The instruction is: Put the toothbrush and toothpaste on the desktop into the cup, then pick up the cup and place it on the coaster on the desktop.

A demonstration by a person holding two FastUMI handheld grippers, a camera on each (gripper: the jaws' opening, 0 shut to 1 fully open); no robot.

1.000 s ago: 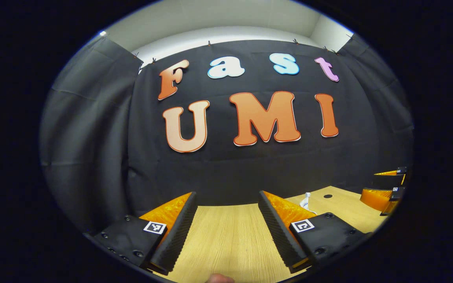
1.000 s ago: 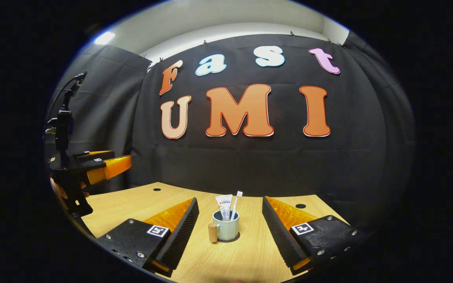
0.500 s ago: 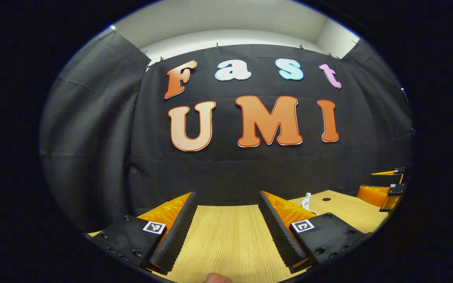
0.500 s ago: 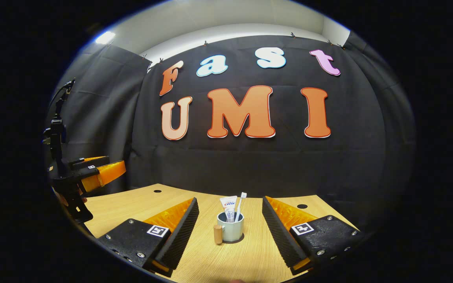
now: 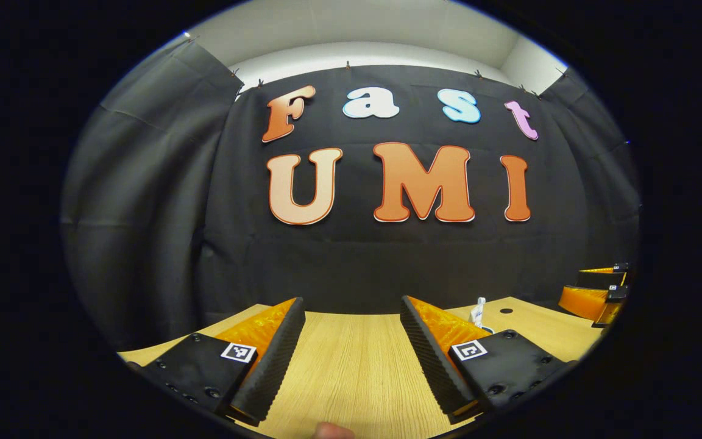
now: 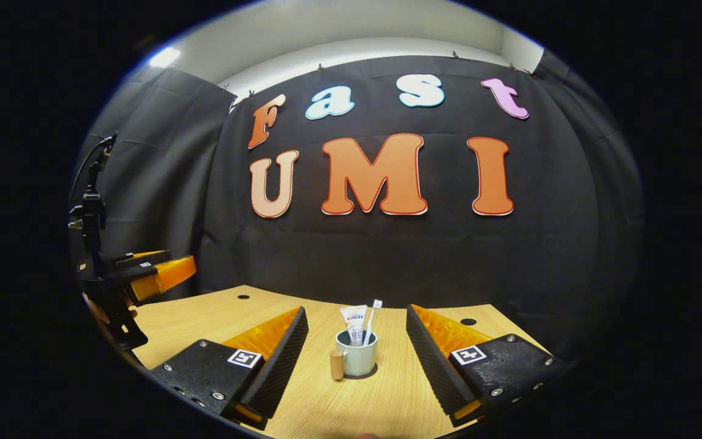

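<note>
**Cup loaded, both grippers empty**

In the right gripper view, one cup (image 6: 357,358) stands low centre on the desk (image 6: 217,317), on a dark coaster (image 6: 370,372). One toothbrush (image 6: 371,318) and one toothpaste (image 6: 354,323) stand nearly upright in it, toothbrush head up. The right gripper (image 6: 356,356) is wide open, holding nothing. The left gripper (image 5: 351,347) is likewise wide open over bare desk.
</note>
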